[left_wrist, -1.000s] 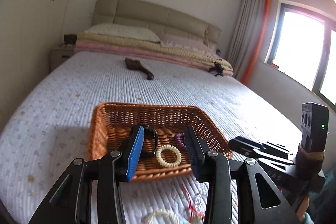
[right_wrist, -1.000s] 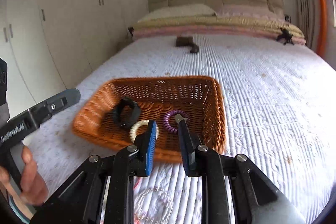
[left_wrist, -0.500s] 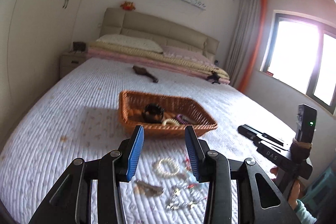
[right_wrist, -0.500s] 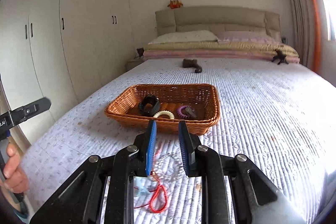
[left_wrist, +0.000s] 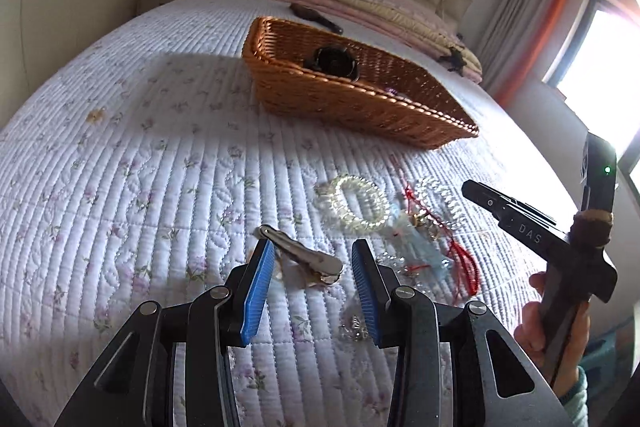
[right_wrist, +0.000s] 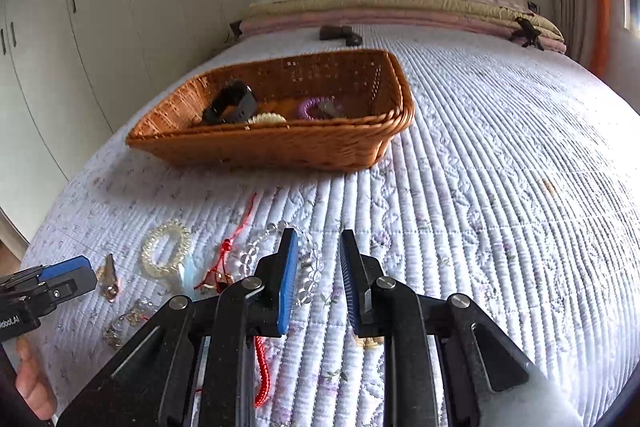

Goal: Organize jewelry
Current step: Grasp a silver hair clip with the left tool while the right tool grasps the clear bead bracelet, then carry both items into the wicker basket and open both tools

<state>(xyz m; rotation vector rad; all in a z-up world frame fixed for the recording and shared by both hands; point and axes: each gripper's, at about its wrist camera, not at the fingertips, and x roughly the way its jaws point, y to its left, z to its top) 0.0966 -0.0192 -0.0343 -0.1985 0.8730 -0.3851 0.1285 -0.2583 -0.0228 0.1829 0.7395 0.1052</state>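
Note:
A wicker basket [right_wrist: 280, 147] sits mid-bed holding a black band [right_wrist: 232, 105], a cream coil tie [right_wrist: 266, 118] and a purple coil tie [right_wrist: 316, 107]. Loose pieces lie on the quilt in front of it: a clear coil tie [left_wrist: 362, 203], a clear bead bracelet [right_wrist: 256, 247], a red cord [left_wrist: 460, 259], a silver chain heap [left_wrist: 354, 327] and a metal hair clip [left_wrist: 300, 255]. My left gripper [left_wrist: 312, 247] hangs open just above the clip, which lies between its fingertips. My right gripper [right_wrist: 318, 239] is open and empty, its left finger over the bead bracelet.
A dark hairbrush [right_wrist: 340, 34] and a black claw clip [right_wrist: 528, 33] lie near the folded blankets [right_wrist: 400, 7] at the headboard. White wardrobes [right_wrist: 100, 7] line the left side, a bright window [left_wrist: 600, 47] the right. The quilt [right_wrist: 500, 187] stretches bare to the right of the basket.
Both grippers have pulled back from over the basket and dropped low toward the loose jewelry on the quilt. Neither gripper's jaw gap has changed.

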